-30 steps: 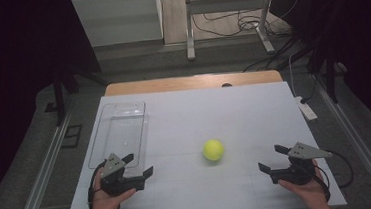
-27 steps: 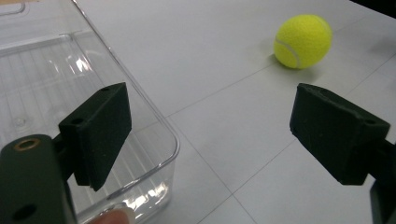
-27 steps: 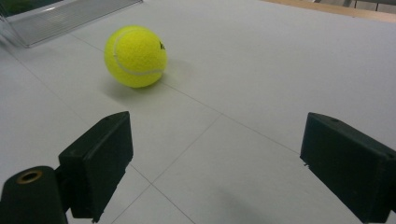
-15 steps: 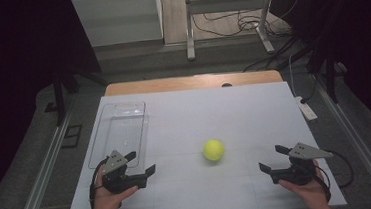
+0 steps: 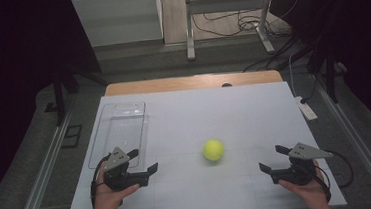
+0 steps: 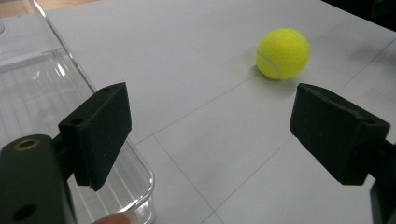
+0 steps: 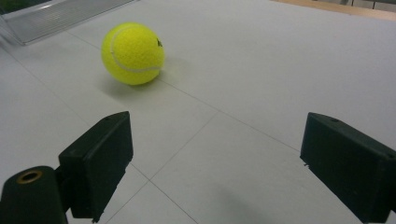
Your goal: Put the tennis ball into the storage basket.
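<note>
Left tongs sat released beside the tray, ball loose mid-worktop, right tongs released too, nothing gripped. My worry was nudging the ball with one pad so it'd roll off, since nothing was blocking it. The high view showed both hands flanking it; the right tongs' view caught the ball's dark logo.

A white table with a small white device at its edge.
</note>
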The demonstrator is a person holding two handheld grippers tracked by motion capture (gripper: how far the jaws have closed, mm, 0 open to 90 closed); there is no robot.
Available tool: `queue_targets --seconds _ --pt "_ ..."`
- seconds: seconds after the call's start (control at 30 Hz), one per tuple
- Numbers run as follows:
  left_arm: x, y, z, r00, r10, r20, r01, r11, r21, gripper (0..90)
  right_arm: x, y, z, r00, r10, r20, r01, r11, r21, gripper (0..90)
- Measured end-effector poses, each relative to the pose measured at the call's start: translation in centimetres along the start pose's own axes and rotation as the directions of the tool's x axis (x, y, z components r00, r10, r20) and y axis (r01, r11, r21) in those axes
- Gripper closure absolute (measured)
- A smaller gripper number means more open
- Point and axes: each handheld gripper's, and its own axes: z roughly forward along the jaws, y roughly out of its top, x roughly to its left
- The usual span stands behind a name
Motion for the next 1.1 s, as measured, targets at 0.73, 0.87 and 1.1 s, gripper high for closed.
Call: queue_targets --seconds 0.73,0.87,1.1 --pt "-0.6 2.6 0.9 0.9986 0.035 0.041 -0.035 0.9993 0.009 14.2 -0.1 -0.1 0.0 1.0 0.006 0.007 -0.006 1.0 0.006 9.7" --pt "-0.6 3.1 1.2 0.9981 0.031 0.054 -0.032 0.9994 0.011 14.2 -0.1 -0.1 0.0 1.0 0.004 0.009 -0.004 1.0 0.005 9.8" --pt "-0.8 3.6 1.5 0.9969 0.046 0.063 -0.047 0.9988 0.014 14.2 -0.2 -0.2 -0.1 1.0 0.005 0.008 -0.005 1.0 0.001 9.7"
